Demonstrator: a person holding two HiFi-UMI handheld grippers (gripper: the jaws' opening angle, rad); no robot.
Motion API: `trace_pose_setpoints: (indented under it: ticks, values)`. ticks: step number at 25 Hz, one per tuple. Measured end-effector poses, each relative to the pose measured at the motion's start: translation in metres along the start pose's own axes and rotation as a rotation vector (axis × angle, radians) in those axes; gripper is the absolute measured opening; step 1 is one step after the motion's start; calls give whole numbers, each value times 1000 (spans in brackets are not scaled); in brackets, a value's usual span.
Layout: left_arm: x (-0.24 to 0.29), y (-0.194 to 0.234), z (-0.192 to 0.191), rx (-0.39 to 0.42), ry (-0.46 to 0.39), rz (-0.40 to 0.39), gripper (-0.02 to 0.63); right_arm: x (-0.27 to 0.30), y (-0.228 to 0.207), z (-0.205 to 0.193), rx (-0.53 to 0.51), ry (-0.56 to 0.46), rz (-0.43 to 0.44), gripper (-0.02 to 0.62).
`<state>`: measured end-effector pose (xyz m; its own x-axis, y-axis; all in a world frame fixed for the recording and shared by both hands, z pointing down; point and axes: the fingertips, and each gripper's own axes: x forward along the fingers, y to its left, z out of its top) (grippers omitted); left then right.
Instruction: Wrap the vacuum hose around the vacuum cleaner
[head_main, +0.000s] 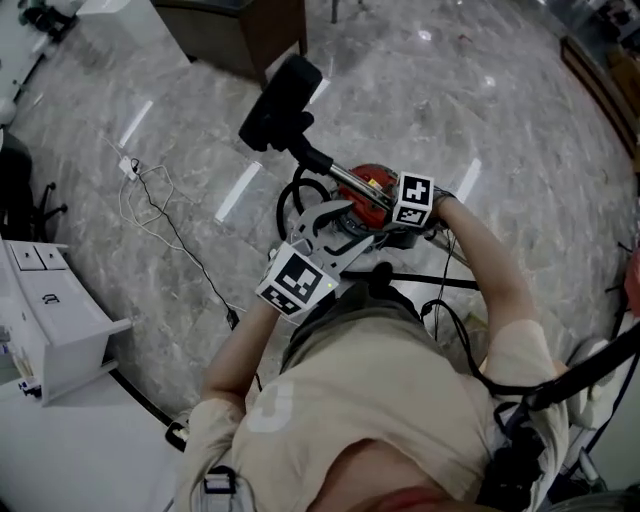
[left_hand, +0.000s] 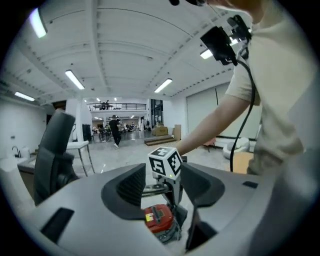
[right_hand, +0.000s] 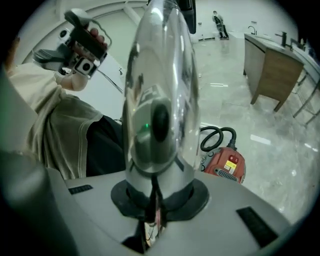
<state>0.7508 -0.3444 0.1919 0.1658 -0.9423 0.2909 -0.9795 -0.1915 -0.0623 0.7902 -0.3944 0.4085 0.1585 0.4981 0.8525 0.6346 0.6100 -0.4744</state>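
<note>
The right tool (right_hand: 150, 220) was clamped shut on the shiny chrome vacuum tube (right_hand: 157, 90). The tube's long axis ran straight out from the jaws to the black floor nozzle (head_main: 280, 100). The left tool (left_hand: 162, 187) stood with its jaws apart and nothing between the pads. The black flexible vacuum hose (right_hand: 215, 137) lay in a loose loop against the squat red vacuum cleaner (right_hand: 227, 165) on the grey marble floor (head_main: 450, 90). It sat below and beyond the right tool and just ahead of the left tool's jaws. The free left tool looked nearer, so it seemed the likelier one to take the hose.
</note>
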Motion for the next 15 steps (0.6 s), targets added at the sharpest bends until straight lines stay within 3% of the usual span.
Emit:
trace_pose_setpoints:
  ticks: [5, 7, 8, 9, 12, 15]
  values:
    - [46, 11, -22, 220, 230, -70, 221, 23, -3, 0, -86, 66, 72, 26]
    - [71, 16, -43, 294, 378, -139, 232, 25, -15, -7, -140, 90, 109, 26]
    - [84, 21, -56, 335, 468, -176, 332, 24, -24, -9, -172, 99, 132, 26]
    - [96, 27, -70, 380, 564, -208, 387, 22, -32, -12, -206, 109, 158, 26]
    - [119, 29, -114, 504, 809, -268, 405, 22, -35, -24, -292, 145, 208, 26]
    - [119, 21, -145, 551, 993, -269, 403, 28, -29, -32, -343, 164, 204, 25]
